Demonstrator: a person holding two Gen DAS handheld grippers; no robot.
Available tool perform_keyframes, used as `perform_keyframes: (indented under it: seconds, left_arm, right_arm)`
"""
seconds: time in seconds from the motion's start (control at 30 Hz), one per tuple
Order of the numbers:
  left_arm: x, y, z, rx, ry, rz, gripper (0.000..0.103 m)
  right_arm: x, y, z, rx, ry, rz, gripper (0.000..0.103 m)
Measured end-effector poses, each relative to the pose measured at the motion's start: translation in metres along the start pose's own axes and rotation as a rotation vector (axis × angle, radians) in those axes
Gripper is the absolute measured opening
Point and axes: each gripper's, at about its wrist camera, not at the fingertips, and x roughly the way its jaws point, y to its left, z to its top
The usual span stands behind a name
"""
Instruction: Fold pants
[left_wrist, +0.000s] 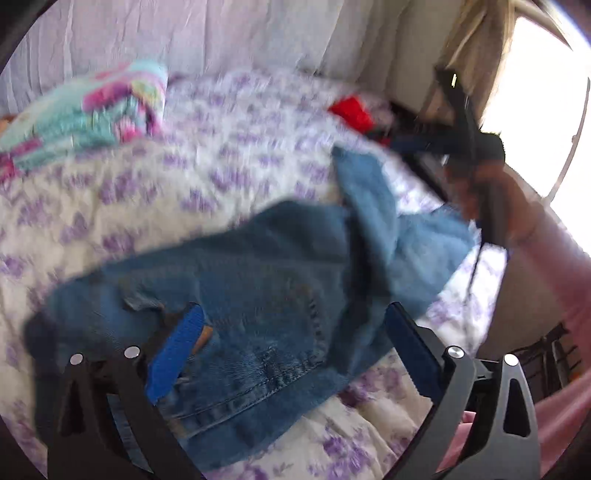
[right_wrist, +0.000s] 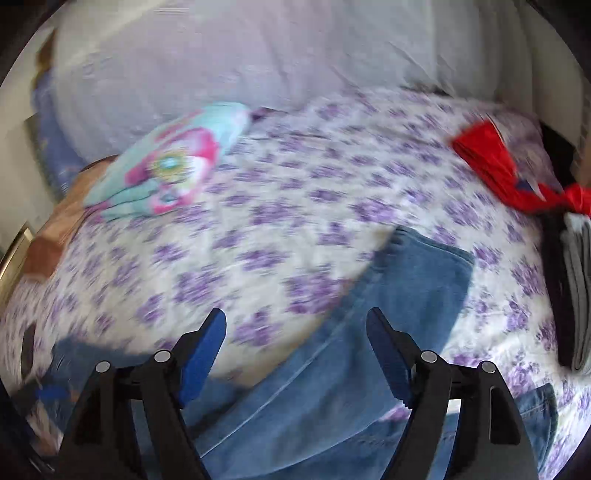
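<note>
Denim pants (left_wrist: 258, 266) below open jaws

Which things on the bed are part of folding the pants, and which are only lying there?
Part of the job:
- blue jeans
- left gripper, open
- right gripper, open

Only lying there:
- pink and turquoise cloth
- red cloth
- grey and black stack

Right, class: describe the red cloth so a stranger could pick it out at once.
Start at the bed with the purple-flowered cover. Go to its far right edge, beyond the jeans. The red cloth lies crumpled there, the only plain bright red thing, unlike the pink and turquoise bundle opposite.
</note>
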Motion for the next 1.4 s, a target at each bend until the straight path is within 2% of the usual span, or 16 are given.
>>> perform_keyframes:
  seconds: [0.1,0.17,0.3,0.37,0.47,0.53,0.6,0.63,0.7,0.77,0.9,1.0,1.1,1.23,1.33,1.4]
  left_arm:
    - [0.016,-0.009,-0.012,0.047,-0.040,0.077,0.097]
    - [0.017,-0.014,-0.016,0.079,-0.064,0.095,0.098]
    - [0.016,-0.006,-0.016,0.058,-0.097,0.044,0.098]
    - [0.014,-0.003,-0.017,0.047,-0.109,0.020,0.098]
    - [0.014,-0.003,-0.016,0.046,-0.116,0.015,0.098]
    - [0.015,-0.002,-0.016,0.045,-0.119,0.011,0.098]
    - [0.015,-0.002,-0.016,0.041,-0.120,0.005,0.098]
    - [0.015,-0.002,-0.016,0.039,-0.121,0.001,0.098]
    - [0.013,-0.003,-0.016,0.036,-0.124,-0.002,0.098]
    - [0.013,-0.002,-0.016,0.034,-0.128,-0.005,0.098]
    - [0.012,-0.001,-0.017,0.028,-0.132,-0.013,0.098]
    - [0.012,-0.001,-0.017,0.027,-0.133,-0.014,0.098]
    - [0.011,-0.001,-0.017,0.024,-0.135,-0.017,0.098]
    - [0.011,-0.001,-0.018,0.022,-0.137,-0.018,0.098]
    - [0.011,-0.001,-0.018,0.025,-0.135,-0.014,0.098]
    - [0.011,-0.002,-0.018,0.027,-0.133,-0.011,0.098]
  right_arm:
    - [0.038,-0.028,0.012,0.121,0.095,-0.063,0.079]
    - [0.071,-0.040,0.022,0.164,0.146,-0.131,0.079]
    - [0.122,-0.040,0.032,0.124,0.226,-0.260,0.079]
    - [0.137,-0.036,0.030,0.090,0.275,-0.301,0.079]
    - [0.139,-0.031,0.027,0.060,0.283,-0.333,0.078]
    - [0.136,-0.032,0.025,0.047,0.288,-0.338,0.070]
    - [0.129,-0.036,0.024,0.049,0.290,-0.324,0.053]
    - [0.126,-0.038,0.023,0.051,0.292,-0.309,0.047]
    - [0.121,-0.045,0.025,0.076,0.297,-0.262,0.022]
    - [0.110,-0.052,0.026,0.108,0.286,-0.216,0.014]
    - [0.069,-0.067,0.029,0.175,0.202,-0.111,0.012]
    - [0.010,-0.083,0.030,0.235,0.066,0.042,0.011]
    - [-0.055,-0.108,0.013,0.308,-0.088,0.216,0.011]
    - [-0.124,-0.165,-0.058,0.458,-0.287,0.391,0.011]
    - [-0.127,-0.209,-0.132,0.594,-0.328,0.431,0.011]
    - [-0.106,-0.232,-0.176,0.685,-0.298,0.424,0.011]
